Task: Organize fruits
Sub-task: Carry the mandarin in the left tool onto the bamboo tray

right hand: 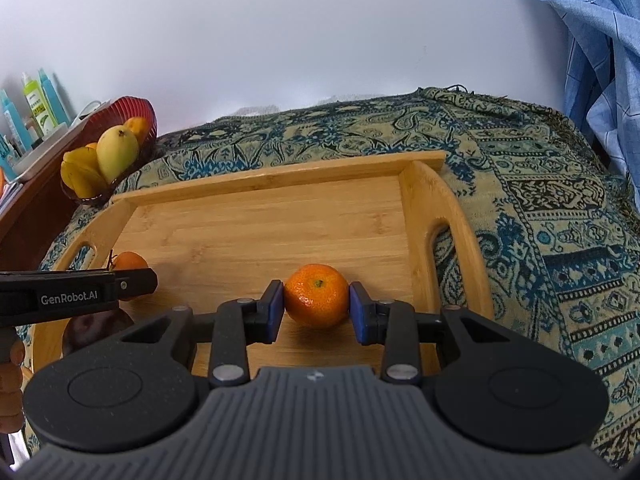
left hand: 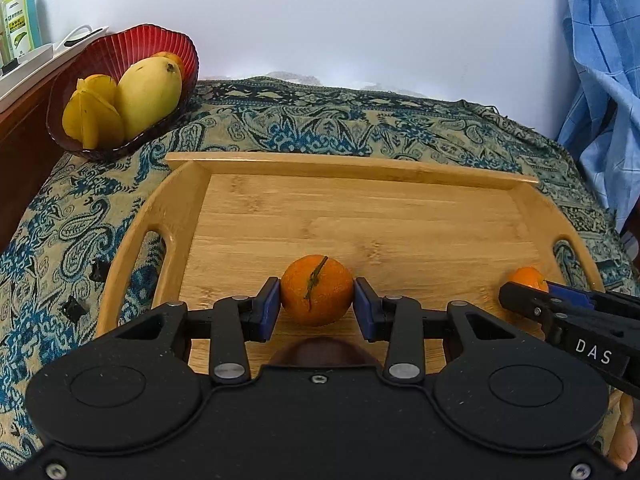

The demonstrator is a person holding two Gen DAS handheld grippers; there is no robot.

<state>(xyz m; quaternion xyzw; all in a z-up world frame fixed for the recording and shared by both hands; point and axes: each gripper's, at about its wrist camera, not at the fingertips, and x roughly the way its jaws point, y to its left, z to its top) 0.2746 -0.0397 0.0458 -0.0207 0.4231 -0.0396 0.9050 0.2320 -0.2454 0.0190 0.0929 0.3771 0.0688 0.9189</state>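
My left gripper (left hand: 316, 302) is shut on a stemmed orange (left hand: 317, 290), held just above the near floor of the wooden tray (left hand: 360, 216). My right gripper (right hand: 316, 304) is shut on a second orange (right hand: 317, 295), low over the tray's (right hand: 256, 224) near right part. Each view shows the other gripper from the side: the right one (left hand: 560, 308) with its orange (left hand: 527, 278), the left one (right hand: 80, 288) with its orange (right hand: 129, 262). A dark purple fruit (right hand: 94, 330) lies on the tray under the left gripper; it also shows in the left wrist view (left hand: 324, 350).
A red glass bowl (left hand: 116, 48) at the back left holds a mango (left hand: 148, 96), a starfruit (left hand: 92, 114) and another orange fruit behind. The tray sits on a blue patterned cloth (left hand: 360, 120). A wooden shelf with bottles (left hand: 18, 20) stands at left; blue fabric (left hand: 600, 80) hangs at right.
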